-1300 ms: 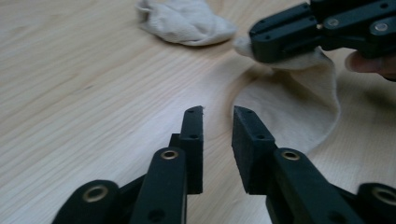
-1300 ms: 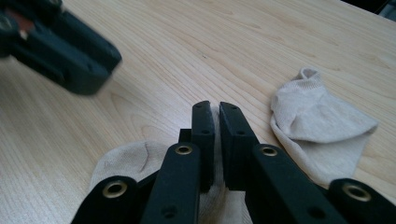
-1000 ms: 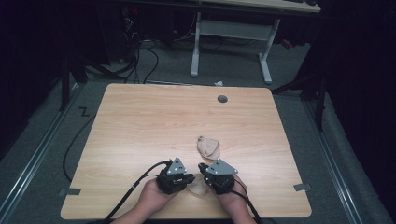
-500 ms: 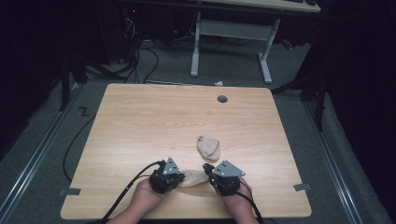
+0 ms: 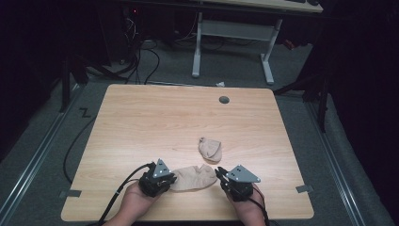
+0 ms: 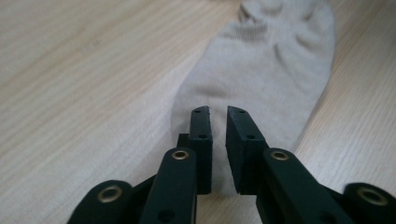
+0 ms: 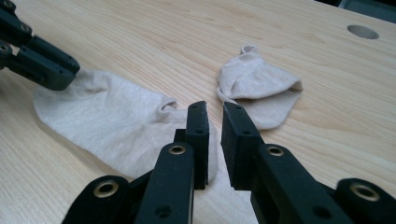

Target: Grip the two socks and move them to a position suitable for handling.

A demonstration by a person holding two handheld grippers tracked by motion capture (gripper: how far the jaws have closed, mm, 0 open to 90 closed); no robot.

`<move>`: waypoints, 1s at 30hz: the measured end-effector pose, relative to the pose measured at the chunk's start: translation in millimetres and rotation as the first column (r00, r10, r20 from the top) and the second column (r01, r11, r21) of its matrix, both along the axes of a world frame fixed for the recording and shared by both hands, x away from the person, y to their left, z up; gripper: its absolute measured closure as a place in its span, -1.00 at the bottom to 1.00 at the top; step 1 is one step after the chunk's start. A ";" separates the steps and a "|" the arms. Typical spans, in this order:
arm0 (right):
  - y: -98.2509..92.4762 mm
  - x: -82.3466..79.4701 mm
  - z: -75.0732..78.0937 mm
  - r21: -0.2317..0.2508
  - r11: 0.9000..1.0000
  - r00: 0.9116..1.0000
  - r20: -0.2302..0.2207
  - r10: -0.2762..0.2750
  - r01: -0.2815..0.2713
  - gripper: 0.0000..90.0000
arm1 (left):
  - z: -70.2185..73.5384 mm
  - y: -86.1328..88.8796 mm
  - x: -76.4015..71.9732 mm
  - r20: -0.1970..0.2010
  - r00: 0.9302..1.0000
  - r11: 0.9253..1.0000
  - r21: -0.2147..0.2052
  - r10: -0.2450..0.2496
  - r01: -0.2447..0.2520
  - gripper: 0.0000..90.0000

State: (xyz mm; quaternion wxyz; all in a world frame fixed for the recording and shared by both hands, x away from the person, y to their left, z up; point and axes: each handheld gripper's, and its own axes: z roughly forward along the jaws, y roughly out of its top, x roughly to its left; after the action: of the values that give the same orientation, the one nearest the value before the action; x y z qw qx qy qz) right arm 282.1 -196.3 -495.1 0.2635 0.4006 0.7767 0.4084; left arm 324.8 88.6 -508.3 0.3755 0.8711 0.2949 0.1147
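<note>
Lying on 1 table (image 5: pixel 141 122): 2 socks (image 5: pixel 190 177) (image 5: pixel 210 149); both tools (image 6: pixel 218 122) (image 7: pixel 215 117) just released, opening.

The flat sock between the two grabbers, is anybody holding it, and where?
Nothing is held. The flat sock lies on the table. The left gripper and right gripper sit at its two ends; their jaws have just been opening, with a bare gap between them.

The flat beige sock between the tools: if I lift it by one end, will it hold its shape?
Probably not. The flat sock is thin knit, lying limp and wrinkled on the table, so it should droop. It looks light, and may drag rather than slide on the wood.
</note>
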 end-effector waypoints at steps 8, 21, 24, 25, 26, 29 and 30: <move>24.0 35.0 -24.7 -0.094 0.994 0.992 -0.120 0.048 -0.060 0.86 | -14.5 -7.0 14.3 -0.005 1.000 0.999 0.034 0.019 -0.018 0.68; 23.2 -9.8 -15.8 -0.065 0.991 0.989 -0.100 0.113 -0.119 0.79 | 7.5 25.4 -12.7 0.002 1.000 0.999 -0.046 0.024 -0.024 0.46; 11.9 11.1 -9.3 -0.078 0.996 0.996 -0.081 0.030 -0.036 0.81 | 17.2 43.5 -5.7 0.031 0.997 0.992 -0.107 0.077 -0.074 0.44; 8.2 21.3 -8.2 -0.076 0.997 0.996 -0.086 0.000 -0.007 0.84 | 17.6 49.8 -2.3 0.032 0.995 0.988 -0.122 0.099 -0.094 0.43; 4.7 31.8 -7.1 -0.076 0.997 0.996 -0.086 -0.030 0.023 0.89 | 17.1 56.0 1.5 0.027 0.993 0.985 -0.130 0.115 -0.110 0.43; -1.8 63.8 -6.8 -0.081 0.993 0.991 -0.093 -0.095 0.087 1.00 | 9.8 70.5 11.9 0.013 0.987 0.979 -0.135 0.159 -0.155 0.41; -2.3 73.5 -8.2 -0.091 0.991 0.989 -0.101 -0.110 0.101 1.00 | 6.4 73.6 14.9 0.009 0.985 0.976 -0.134 0.172 -0.169 0.41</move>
State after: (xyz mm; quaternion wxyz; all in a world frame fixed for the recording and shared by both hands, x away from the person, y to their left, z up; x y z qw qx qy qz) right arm 355.6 -198.7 -503.4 0.2601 0.4507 0.7840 0.3384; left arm 339.7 162.2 -501.9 0.4245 0.8144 0.3717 0.1355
